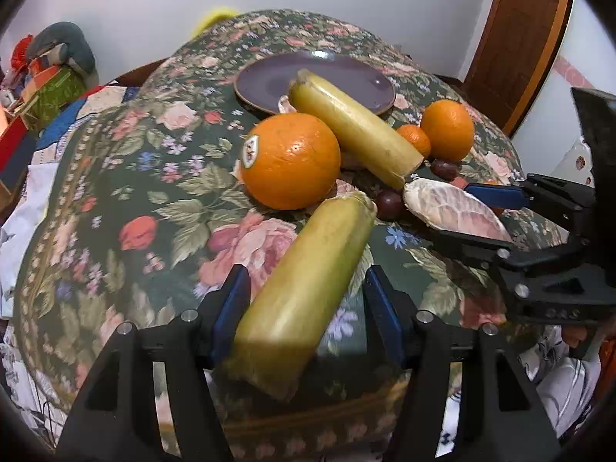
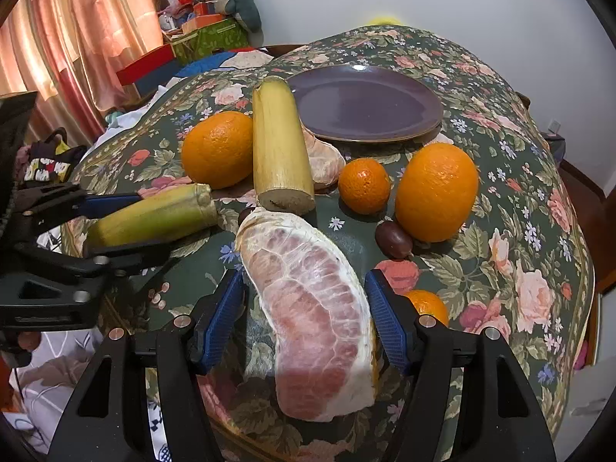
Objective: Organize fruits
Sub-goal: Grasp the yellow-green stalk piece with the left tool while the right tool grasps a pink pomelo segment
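A yellow-green sugarcane piece (image 1: 304,269) lies along my left gripper (image 1: 306,273), which is shut on its sides just above the floral tablecloth. In the right wrist view the same sugarcane piece (image 2: 154,215) sits between the left gripper's (image 2: 150,223) fingers. My right gripper (image 2: 304,275) is shut on a peeled pink pomelo segment (image 2: 312,308), also seen as the pomelo segment (image 1: 454,208) in the left wrist view. A purple plate (image 2: 365,104) stands bare behind the fruit.
A second sugarcane piece (image 2: 281,142) leans against the plate. Two oranges (image 2: 217,148) (image 2: 437,192), a tangerine (image 2: 364,184), another tangerine (image 2: 427,304), a dark date (image 2: 392,238) and another pomelo piece (image 2: 325,161) lie around. Boxes (image 2: 208,34) stand far left.
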`<state>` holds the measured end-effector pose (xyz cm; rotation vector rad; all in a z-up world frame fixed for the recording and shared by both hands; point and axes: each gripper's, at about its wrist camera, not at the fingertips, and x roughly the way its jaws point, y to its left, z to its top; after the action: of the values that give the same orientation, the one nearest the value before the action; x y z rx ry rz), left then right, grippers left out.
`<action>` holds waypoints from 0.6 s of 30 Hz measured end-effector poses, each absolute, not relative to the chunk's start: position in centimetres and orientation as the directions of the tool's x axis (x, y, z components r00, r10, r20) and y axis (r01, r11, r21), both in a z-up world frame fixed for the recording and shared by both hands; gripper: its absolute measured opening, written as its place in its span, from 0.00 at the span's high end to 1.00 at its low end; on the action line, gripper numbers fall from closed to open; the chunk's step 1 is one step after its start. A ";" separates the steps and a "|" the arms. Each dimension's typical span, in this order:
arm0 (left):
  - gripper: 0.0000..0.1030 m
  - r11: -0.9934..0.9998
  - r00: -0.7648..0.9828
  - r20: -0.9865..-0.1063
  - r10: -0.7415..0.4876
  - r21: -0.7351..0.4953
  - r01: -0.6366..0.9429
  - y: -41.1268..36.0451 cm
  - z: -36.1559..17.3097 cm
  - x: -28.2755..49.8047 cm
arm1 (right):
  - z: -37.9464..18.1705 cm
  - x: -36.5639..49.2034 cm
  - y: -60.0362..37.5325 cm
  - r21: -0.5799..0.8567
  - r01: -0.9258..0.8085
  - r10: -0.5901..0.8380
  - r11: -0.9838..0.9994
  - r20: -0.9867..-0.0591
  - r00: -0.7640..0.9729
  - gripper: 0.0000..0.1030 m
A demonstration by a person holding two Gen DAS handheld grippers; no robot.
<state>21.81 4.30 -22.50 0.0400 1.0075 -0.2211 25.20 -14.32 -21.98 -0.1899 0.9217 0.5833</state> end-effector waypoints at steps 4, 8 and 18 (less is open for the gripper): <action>0.40 0.976 0.516 -0.840 -0.170 -0.070 0.207 3.8 -23.0 22.6 | -22.1 25.2 -14.3 0.078 -0.545 0.385 0.835 -0.790 0.478 0.42; 0.47 0.977 0.513 -0.840 -0.175 -0.084 0.195 3.9 -22.8 22.4 | -21.9 25.1 -14.4 0.080 -0.535 0.383 0.841 -0.785 0.486 0.46; 0.62 0.974 0.489 -0.850 -0.194 -0.107 0.199 3.7 -22.0 20.5 | -21.5 24.7 -15.1 0.120 -0.512 0.404 0.851 -0.773 0.490 0.51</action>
<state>20.49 3.69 -22.03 0.0061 1.0321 -0.2388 24.67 -15.10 -21.49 -0.1321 0.9009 0.5582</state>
